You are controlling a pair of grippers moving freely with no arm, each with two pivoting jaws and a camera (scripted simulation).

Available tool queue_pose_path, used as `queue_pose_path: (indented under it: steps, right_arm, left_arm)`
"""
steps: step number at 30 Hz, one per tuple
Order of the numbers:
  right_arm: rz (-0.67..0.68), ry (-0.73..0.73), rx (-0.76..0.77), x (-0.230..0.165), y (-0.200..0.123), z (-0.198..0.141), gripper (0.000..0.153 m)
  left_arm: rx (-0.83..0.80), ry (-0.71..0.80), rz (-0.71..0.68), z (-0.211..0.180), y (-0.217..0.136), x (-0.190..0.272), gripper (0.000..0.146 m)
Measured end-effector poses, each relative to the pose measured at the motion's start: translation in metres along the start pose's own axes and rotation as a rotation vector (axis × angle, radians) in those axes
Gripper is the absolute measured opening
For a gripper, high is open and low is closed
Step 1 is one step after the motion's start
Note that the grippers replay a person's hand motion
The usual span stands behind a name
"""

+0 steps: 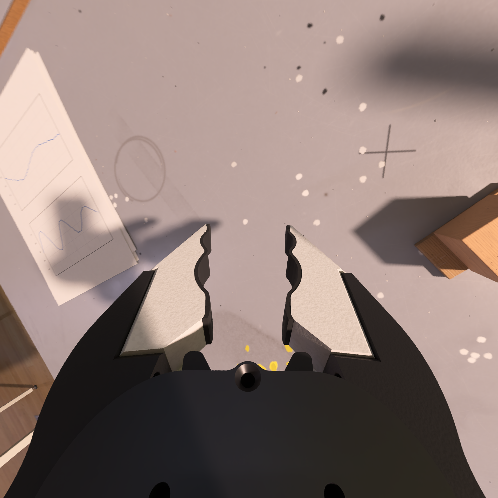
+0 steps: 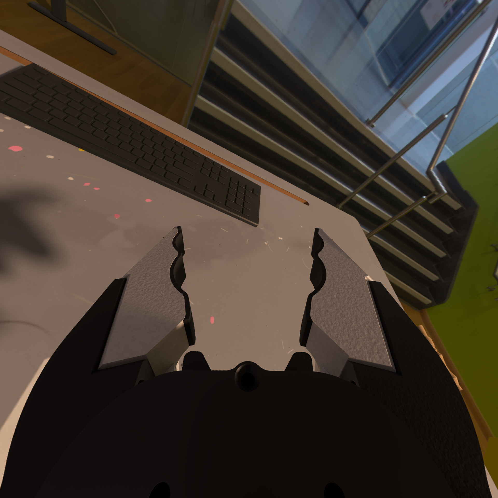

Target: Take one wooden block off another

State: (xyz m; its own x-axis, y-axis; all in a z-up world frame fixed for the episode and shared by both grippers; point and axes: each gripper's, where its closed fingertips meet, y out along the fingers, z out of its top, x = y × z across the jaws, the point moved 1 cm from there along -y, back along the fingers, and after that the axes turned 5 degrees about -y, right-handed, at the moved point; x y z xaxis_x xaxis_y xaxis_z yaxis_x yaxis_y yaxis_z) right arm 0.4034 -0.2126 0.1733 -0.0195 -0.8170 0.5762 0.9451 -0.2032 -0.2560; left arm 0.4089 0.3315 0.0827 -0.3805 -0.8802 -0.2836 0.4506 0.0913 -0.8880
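Observation:
Two light wooden blocks stand stacked at the right edge of the left wrist view: an upper block (image 1: 477, 231) rests on a lower block (image 1: 442, 256), both partly cut off by the frame. My left gripper (image 1: 248, 229) is open and empty above the grey table, well to the left of the stack. My right gripper (image 2: 248, 231) is open and empty above the table near its far right corner. No block shows in the right wrist view.
A white sheet with printed graphs (image 1: 54, 172) lies at the left, beside a pencilled circle (image 1: 139, 168) and a cross mark (image 1: 386, 151). A black keyboard (image 2: 129, 140) lies along the table's far edge (image 2: 358, 223). Stairs and railings stand beyond it.

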Motion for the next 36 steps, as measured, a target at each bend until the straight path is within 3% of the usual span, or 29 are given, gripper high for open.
queue_pose_path:
  steps: [4, 7, 10, 14, 20, 24, 29, 33, 36]
  right_arm:
    - [0.049, 0.021, -0.003, -0.006, 0.001, -0.001, 0.095]
    - [0.089, 0.027, -0.010, -0.008, 0.000, 0.000, 0.094]
    - [0.115, 0.021, -0.012, -0.009, 0.000, 0.000, 0.094]
    - [0.136, 0.003, -0.021, -0.010, 0.000, -0.001, 0.094]
    - [0.158, -0.002, -0.025, -0.006, -0.002, -0.001, 0.094]
    - [0.155, 0.004, -0.023, 0.002, -0.003, -0.001, 0.094]
    - [0.142, 0.010, -0.029, 0.010, -0.001, -0.004, 0.094]
    - [0.130, 0.006, -0.033, 0.015, 0.000, -0.006, 0.094]
    - [0.123, 0.003, -0.029, 0.017, 0.000, -0.006, 0.094]
  left_arm:
    - [0.065, -0.015, 0.012, -0.001, -0.027, -0.006, 0.057]
    - [0.165, 0.041, -0.091, 0.002, -0.058, 0.014, 0.052]
    - [0.216, 0.202, -0.266, 0.002, -0.085, 0.059, 0.046]
    - [0.227, 0.514, -0.342, 0.003, -0.099, 0.120, 0.050]
    - [-0.009, 0.689, -0.344, -0.008, -0.071, 0.164, 0.057]
    - [-0.124, 0.672, -0.302, -0.009, -0.045, 0.164, 0.061]
    - [-0.170, 0.675, -0.374, -0.013, -0.024, 0.170, 0.065]
    - [-0.198, 0.690, -0.418, -0.020, -0.013, 0.170, 0.061]
    - [-0.204, 0.685, -0.431, -0.021, -0.009, 0.168, 0.048]
